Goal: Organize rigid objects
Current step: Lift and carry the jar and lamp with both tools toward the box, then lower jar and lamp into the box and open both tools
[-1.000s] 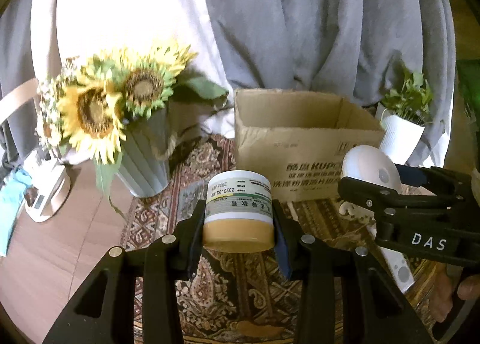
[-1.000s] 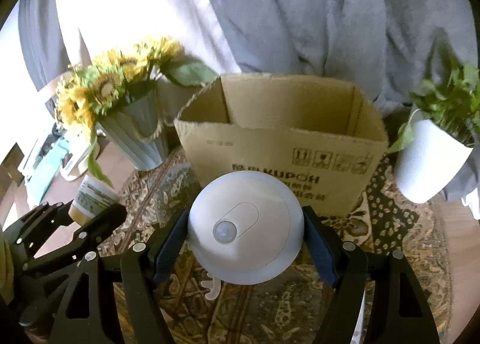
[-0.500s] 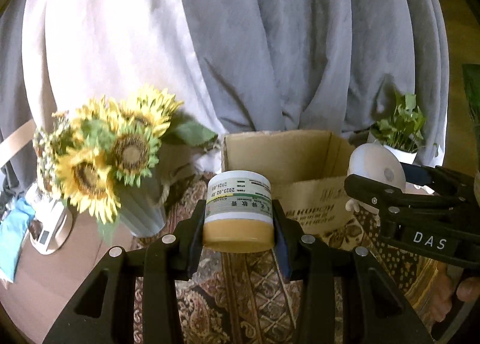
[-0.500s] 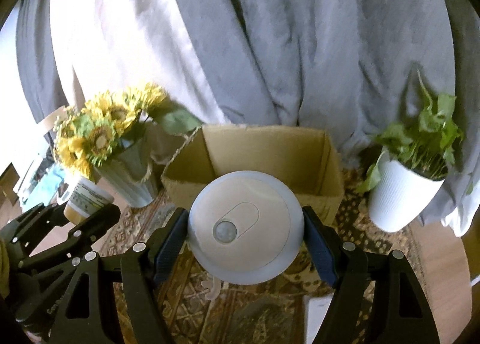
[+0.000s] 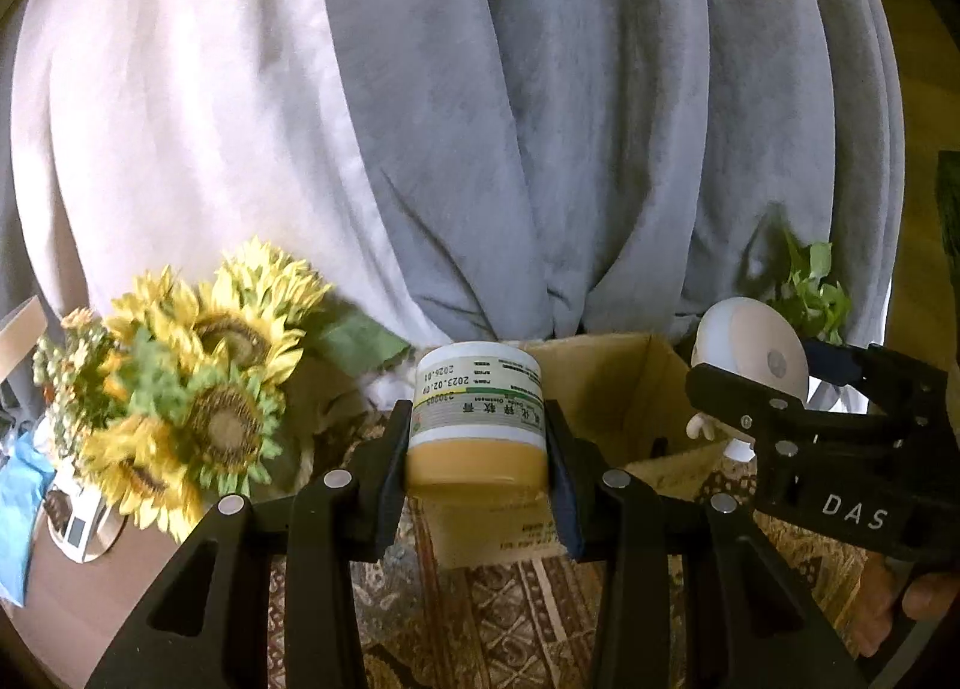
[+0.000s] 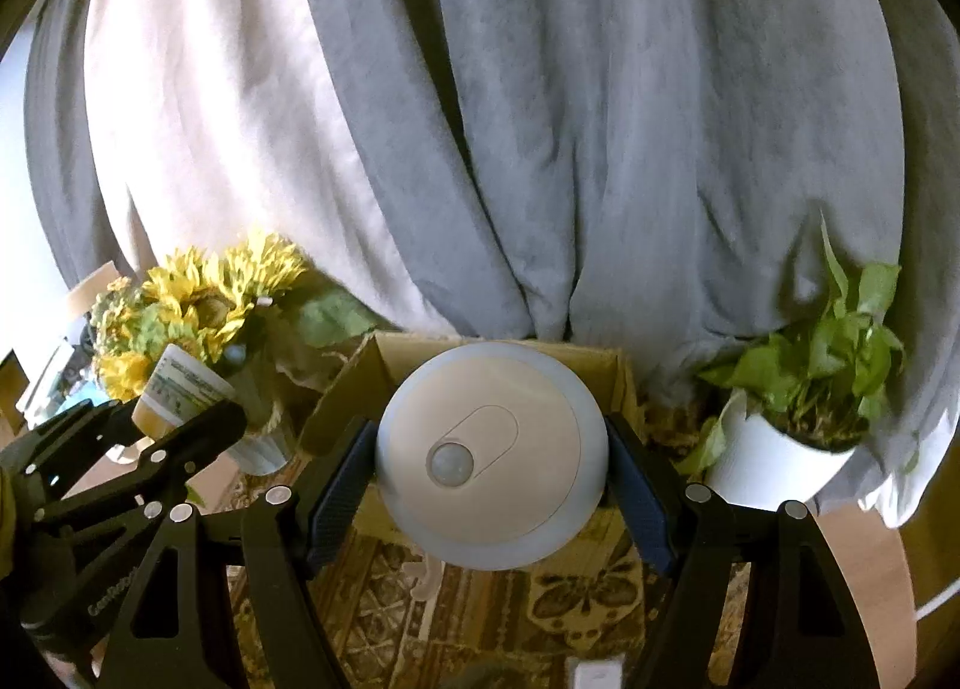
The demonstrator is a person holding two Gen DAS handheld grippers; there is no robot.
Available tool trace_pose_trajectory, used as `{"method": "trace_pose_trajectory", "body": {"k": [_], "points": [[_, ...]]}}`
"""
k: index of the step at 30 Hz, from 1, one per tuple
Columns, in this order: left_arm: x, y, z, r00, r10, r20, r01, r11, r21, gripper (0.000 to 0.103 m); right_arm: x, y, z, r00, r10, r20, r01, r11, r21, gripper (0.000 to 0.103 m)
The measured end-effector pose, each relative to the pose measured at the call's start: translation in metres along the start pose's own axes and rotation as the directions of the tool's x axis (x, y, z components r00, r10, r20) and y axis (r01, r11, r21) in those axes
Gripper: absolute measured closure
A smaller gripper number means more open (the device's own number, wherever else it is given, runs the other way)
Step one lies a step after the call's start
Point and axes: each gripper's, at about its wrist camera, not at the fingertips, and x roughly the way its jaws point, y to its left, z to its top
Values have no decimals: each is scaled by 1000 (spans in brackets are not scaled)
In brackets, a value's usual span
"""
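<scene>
Ointment jar point(image 5: 477, 422), white-lidded with a tan body and a printed label, sits clamped between the pads of the left tongs point(image 5: 477, 470), lifted clear of the counter point(image 5: 78, 575) and in front of the cardboard box point(image 5: 624, 389). Its lid end tips toward the box, the label reading upside down. Just right of it, the right tongs point(image 6: 492, 479) grip a round white sensor light point(image 6: 489, 452), pads pressed on both sides of its rim; its flat face with the small dome lens looks back along the tongs. The light also hangs in the air on the near side of the box, roughly level with the open top. The two tongs are side by side, close but apart.

The box stands open on a patterned rug point(image 6: 456, 617) spread over the wooden counter. To the left of the box is a pale ribbed vase point(image 6: 261, 449) full of sunflowers point(image 5: 198, 401); to the right of the box, a leafy plant in a white pot point(image 6: 774, 461). Behind the box hangs a grey and white curtain point(image 5: 540, 119). A fingertip point(image 5: 927, 599) shows under the right tongs' handle.
</scene>
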Motion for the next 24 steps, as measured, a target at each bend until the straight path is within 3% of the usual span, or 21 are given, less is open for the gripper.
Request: {"method": "trace_pose_trajectory", "body": {"k": [10, 24], "points": [[40, -1, 18, 997, -45, -68, 45, 999, -5, 63, 27, -11, 21, 999, 7, -34, -8, 999, -33, 27], [111, -2, 29, 974, -71, -214, 74, 997, 5, 63, 100, -33, 30, 979, 31, -201, -36, 999, -23, 27]]}}
